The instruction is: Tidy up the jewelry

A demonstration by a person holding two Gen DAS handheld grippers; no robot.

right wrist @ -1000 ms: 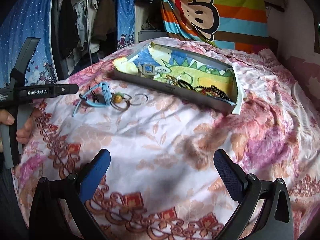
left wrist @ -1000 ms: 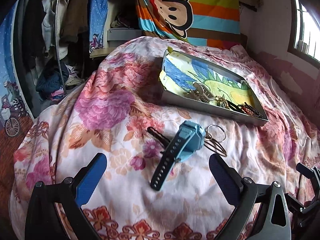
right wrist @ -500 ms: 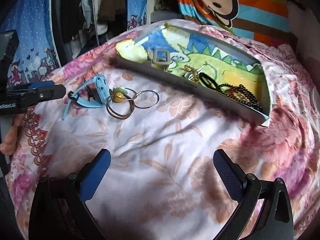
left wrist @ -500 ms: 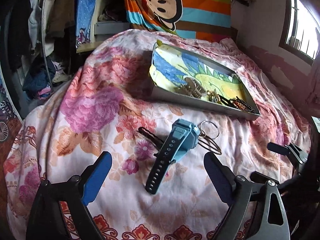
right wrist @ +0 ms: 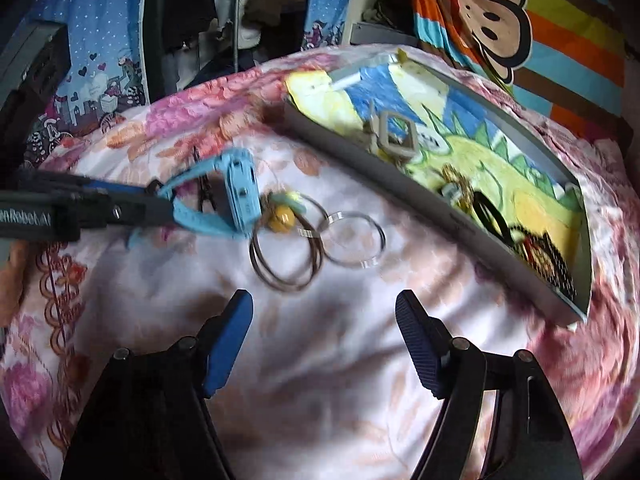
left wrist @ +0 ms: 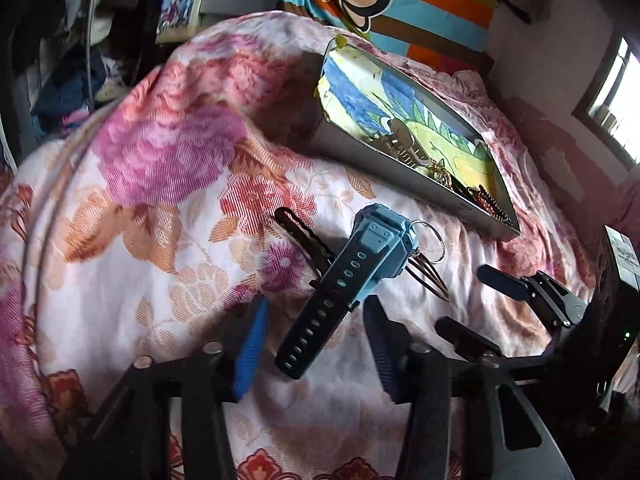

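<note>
A light blue watch [left wrist: 380, 240] with a dark strap [left wrist: 308, 336] lies on the flowered bedspread. My left gripper [left wrist: 314, 340] straddles the strap end; its jaws are closing, and a gap still shows on both sides of the strap. The right wrist view shows that left gripper [right wrist: 160, 202] at the blue watch [right wrist: 240, 196]. Beside the watch lie brown hoops [right wrist: 286, 258], a silver ring [right wrist: 354, 240] and a yellow bead [right wrist: 282, 218]. My right gripper [right wrist: 324, 320] hovers just short of the hoops with nothing between its closing jaws. It also shows in the left wrist view, right gripper [left wrist: 464, 298].
A grey tray [right wrist: 400, 184] lined with a colourful drawing sits behind, holding a hair clip [right wrist: 394, 140], a black ring [right wrist: 490, 216] and beaded bracelets [right wrist: 552, 260]. A black hairpin [left wrist: 300, 232] lies left of the watch. Hanging clothes and a striped monkey blanket stand beyond the bed.
Both grippers' jaws have narrowed. The left one came down and forward until the watch strap lay between its fingers. The right one moved closer to the hoops and rings.
</note>
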